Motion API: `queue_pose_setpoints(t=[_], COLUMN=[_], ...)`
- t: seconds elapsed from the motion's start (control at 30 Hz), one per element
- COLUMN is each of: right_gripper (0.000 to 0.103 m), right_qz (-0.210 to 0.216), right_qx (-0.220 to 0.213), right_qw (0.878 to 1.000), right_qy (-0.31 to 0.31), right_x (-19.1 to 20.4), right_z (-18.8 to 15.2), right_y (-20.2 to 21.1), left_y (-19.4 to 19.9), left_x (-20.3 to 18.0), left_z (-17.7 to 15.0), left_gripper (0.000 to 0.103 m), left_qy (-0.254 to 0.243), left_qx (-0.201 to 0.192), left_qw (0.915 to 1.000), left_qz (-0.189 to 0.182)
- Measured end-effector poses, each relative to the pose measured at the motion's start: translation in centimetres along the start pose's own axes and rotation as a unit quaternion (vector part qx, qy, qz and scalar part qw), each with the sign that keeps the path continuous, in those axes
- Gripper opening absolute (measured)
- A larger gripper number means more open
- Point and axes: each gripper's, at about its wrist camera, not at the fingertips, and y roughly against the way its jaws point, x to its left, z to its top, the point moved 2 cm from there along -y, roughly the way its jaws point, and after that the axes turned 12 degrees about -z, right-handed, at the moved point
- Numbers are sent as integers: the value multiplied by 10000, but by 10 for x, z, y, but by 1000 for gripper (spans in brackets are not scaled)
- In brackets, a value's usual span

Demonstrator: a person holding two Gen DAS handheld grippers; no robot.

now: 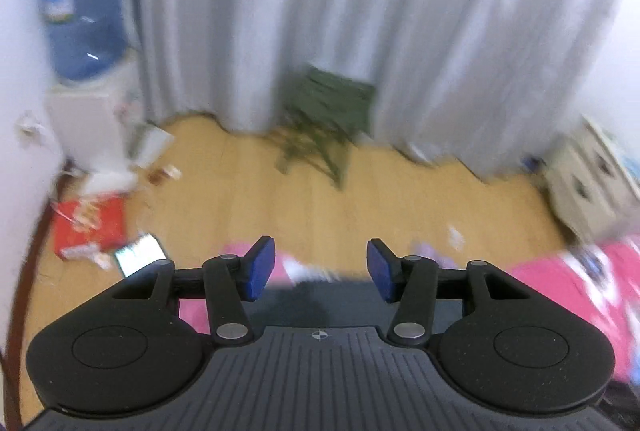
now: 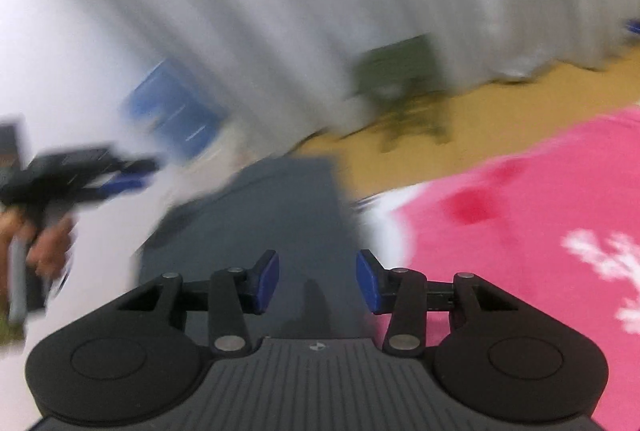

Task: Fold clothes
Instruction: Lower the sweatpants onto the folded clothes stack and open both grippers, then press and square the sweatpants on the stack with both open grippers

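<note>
A dark grey garment [image 2: 272,215] lies flat on a pink blanket [image 2: 540,215] with white patterns. My right gripper [image 2: 318,281] is open and empty just above the garment's near part. My left gripper [image 1: 321,271] is open and empty, raised above the garment's far edge [image 1: 320,301] and pointing at the room. In the right wrist view the left gripper [image 2: 132,175] shows at the far left, held by a hand, blurred by motion.
A green folding stool [image 1: 324,111] stands on the wooden floor [image 1: 400,207] in front of grey curtains [image 1: 360,11]. A water dispenser with a blue bottle [image 1: 80,11] stands at the left. A red bag and clutter [image 1: 90,227] lie on the floor. A pale cabinet [image 1: 592,179] is at the right.
</note>
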Motion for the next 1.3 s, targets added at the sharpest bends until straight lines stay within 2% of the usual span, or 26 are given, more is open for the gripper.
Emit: queue_pose_setpoints(t=[0.07, 0.13, 0.17, 0.2, 0.27, 0.33, 0.4, 0.5, 0.6, 0.67, 0.73, 0.83, 0.9, 0.93, 1.07, 1.17, 1.3], right_gripper=[46, 46, 46, 45, 51, 52, 52, 52, 52, 52, 52, 52, 52, 52, 52, 52, 52], right_qz=[345, 190, 34, -176, -596, -985, -1154, -1219, -1157, -1070, -1010, -909, -826, -786, -569, -381, -175], right_qx=[586, 949, 1072, 1159, 1328, 1447, 1227, 1007, 694, 503, 368, 295, 234, 198, 99, 63, 244], right_qw=[9961, 9904, 9885, 9892, 9880, 9844, 9856, 9873, 9900, 9919, 9933, 9945, 9955, 9959, 9973, 9983, 9990], right_qy=[554, 986, 1065, 885, 523, 185, 126, -127, -419, -464, -431, -419, -409, -403, -448, -426, -329], right_x=[21, 34, 35, 28, 14, 1, -10, -32, -43, -40, -37, -24, -21, -21, -25, -29, -33], right_z=[-9, -21, -24, -24, -23, -22, -18, -14, -9, -4, -4, 1, 1, 0, -2, -1, 14], right_y=[-5, -14, -19, -22, -28, -31, -12, 16, 33, 37, 36, 36, 38, 40, 45, 42, 41], left_y=[10, 12, 8, 3, -11, -14, -10, 4, 17, 10, 0, -33, -59, -71, -115, -128, -126], left_x=[0, 2, 5, 9, 24, 34, 42, 40, 27, 5, -19, -48, -65, -72, -91, -99, -114], left_z=[-18, -49, -62, -76, -98, -103, -96, -71, -39, -21, -16, -16, -20, -23, -26, -13, 8], left_gripper=[59, 59, 59, 59, 59, 60, 60, 59, 59, 59, 59, 59, 59, 59, 59, 59, 59], left_qy=[-122, -247, -270, -288, -238, -137, -13, 39, 75, -114, -373, -719, -1092, -1380, -2410, -2427, -2339], left_qx=[662, 1277, 1447, 1600, 1766, 1682, 1485, 1180, 672, 461, 375, 533, 721, 853, 1170, 1161, 1136], left_qw=[9969, 9902, 9882, 9861, 9837, 9840, 9854, 9883, 9945, 9963, 9961, 9938, 9887, 9829, 9505, 9450, 9398], left_qz=[-401, -513, -434, -339, 237, 569, 835, 968, 797, 712, 712, 658, 729, 872, 1571, 1860, 2219])
